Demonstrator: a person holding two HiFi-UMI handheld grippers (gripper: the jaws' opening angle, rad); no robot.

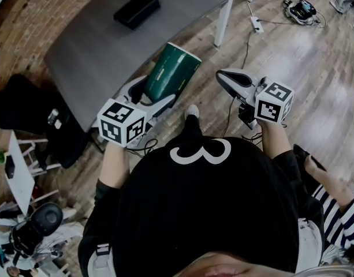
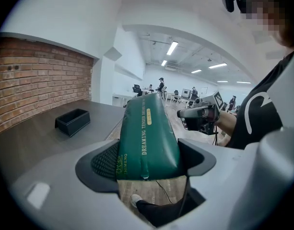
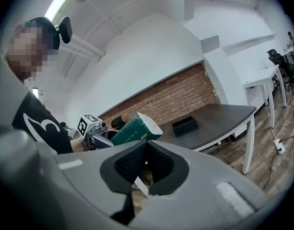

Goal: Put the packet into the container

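A dark green packet (image 1: 172, 70) with gold print is clamped at its lower end between the jaws of my left gripper (image 1: 155, 92), held in the air above the wooden floor just off the table's near edge. In the left gripper view the packet (image 2: 147, 133) fills the space between the jaws and points away from me. The black rectangular container (image 1: 136, 9) sits on the grey table (image 1: 84, 51), farther off; it also shows as a small box (image 2: 72, 121). My right gripper (image 1: 223, 77) hangs to the right, shut with nothing in it (image 3: 146, 147).
The table stands against a brick wall (image 1: 26, 22) and has a white leg (image 1: 224, 21). A power strip and cable (image 1: 256, 23) lie on the floor beyond it. A black chair (image 1: 32, 114) stands at the left, and a second person's striped sleeve (image 1: 344, 212) shows at the right.
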